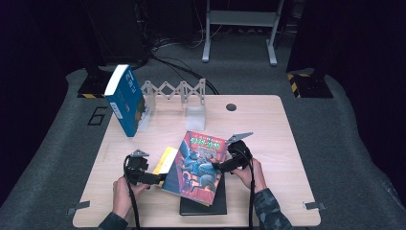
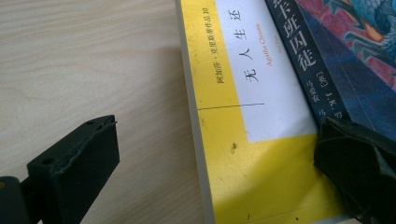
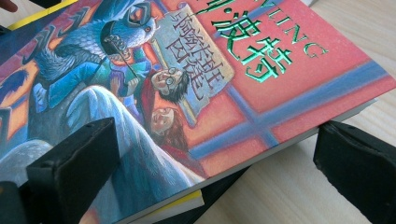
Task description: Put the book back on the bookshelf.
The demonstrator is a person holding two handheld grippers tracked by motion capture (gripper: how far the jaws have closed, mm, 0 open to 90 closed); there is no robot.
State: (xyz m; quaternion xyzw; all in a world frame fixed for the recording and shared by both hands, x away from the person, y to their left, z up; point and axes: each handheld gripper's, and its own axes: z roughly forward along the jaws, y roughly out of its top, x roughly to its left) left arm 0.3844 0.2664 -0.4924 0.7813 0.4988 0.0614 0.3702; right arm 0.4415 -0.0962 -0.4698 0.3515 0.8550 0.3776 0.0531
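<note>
While flanked by parted jaws, red illustrated book point(image 1: 199, 165), green foil lettering, tilted.

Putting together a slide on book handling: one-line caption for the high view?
Two hand-held grippers, left gripper and right gripper, flank the red illustrated book stacked on others.

High view: surface point(image 1: 268, 129) lit evenly from above, surroundings nearly black; picture soft, low detail. Short soft shadows beside the upright blue book point(image 1: 125, 100). Left gripper view: yellow book point(image 2: 224, 154) sharp, near jaws blurred, faint shadow on the wood. Right gripper view: green foil lettering on red cover point(image 3: 299, 79) glints; jaws out of focus.
</note>
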